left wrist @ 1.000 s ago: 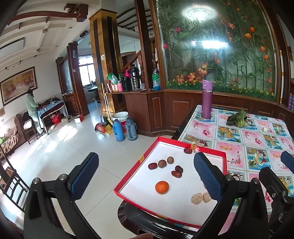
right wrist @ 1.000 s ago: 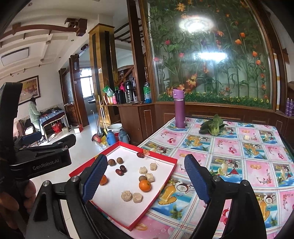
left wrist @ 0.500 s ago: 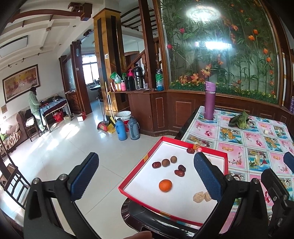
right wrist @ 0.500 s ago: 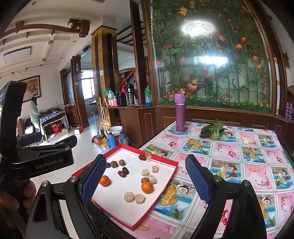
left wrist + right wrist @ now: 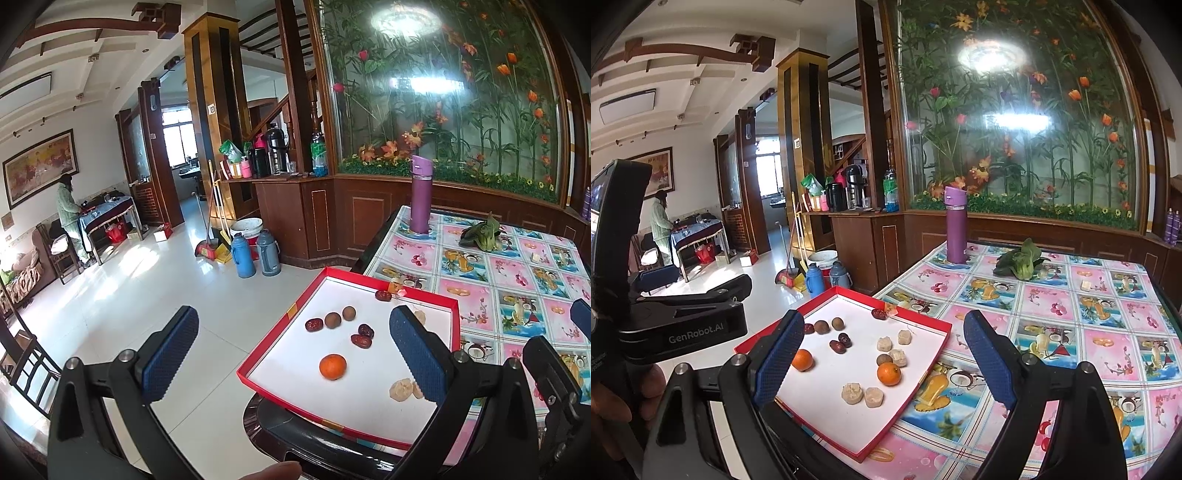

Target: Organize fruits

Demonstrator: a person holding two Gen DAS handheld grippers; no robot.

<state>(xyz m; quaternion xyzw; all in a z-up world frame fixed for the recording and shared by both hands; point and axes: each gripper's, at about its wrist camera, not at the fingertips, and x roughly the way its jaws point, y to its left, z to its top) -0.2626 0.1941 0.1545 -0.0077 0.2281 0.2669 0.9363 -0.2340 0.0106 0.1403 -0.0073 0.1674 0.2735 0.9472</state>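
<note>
A red tray (image 5: 912, 318) with a white floor lies on the table's near left corner, overhanging its edge. On it lie two oranges (image 5: 888, 373) (image 5: 802, 360), several dark red dates (image 5: 837, 346), brown longans (image 5: 821, 326) and pale lumpy pieces (image 5: 851, 392). My right gripper (image 5: 882, 321) hovers open above and in front of the tray, empty. My left gripper (image 5: 293, 315) is open too, over the tray's left rim (image 5: 280, 328), with an orange (image 5: 332, 366), dates (image 5: 361, 341) and longans (image 5: 332, 319) ahead of it. The left gripper's right finger hides part of the tray.
A purple bottle (image 5: 956, 225) and a green leafy vegetable (image 5: 1019, 260) stand at the far side of the fruit-patterned tablecloth (image 5: 1089, 332). Left of the table is tiled floor (image 5: 129, 295) with two thermoses (image 5: 255, 254). A person (image 5: 68, 218) stands far off.
Both views have shifted only slightly. The fruits lie where they were, and both grippers have stayed open and empty.
</note>
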